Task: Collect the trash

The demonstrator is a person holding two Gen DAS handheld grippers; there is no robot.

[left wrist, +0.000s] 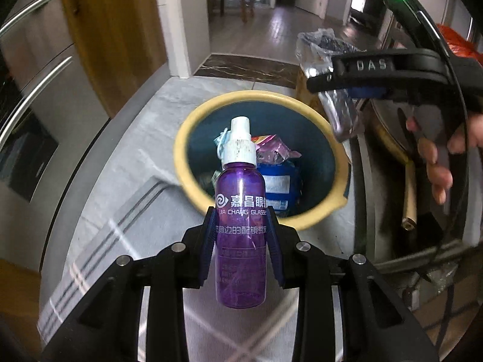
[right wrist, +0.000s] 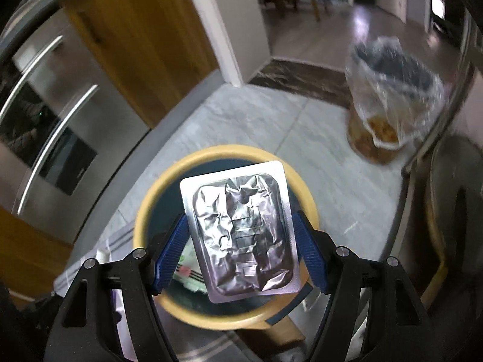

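My left gripper [left wrist: 241,226] is shut on a purple spray bottle [left wrist: 241,229] with a white nozzle, held upright above the near rim of a blue bin with a yellow rim [left wrist: 193,126]. The bin holds several wrappers [left wrist: 277,181]. My right gripper [right wrist: 238,232] is shut on a silver foil blister pack [right wrist: 241,235], held over the same bin [right wrist: 151,199]. In the left wrist view the right gripper [left wrist: 347,90] hangs over the bin's far right edge with the foil pack [left wrist: 341,114] in it.
A second bin lined with a clear plastic bag [right wrist: 389,96] stands on the grey tiled floor [right wrist: 302,138] to the right. A steel fridge [right wrist: 54,138] and a wooden door [right wrist: 145,42] are on the left. A striped mat [left wrist: 99,241] lies under the bin.
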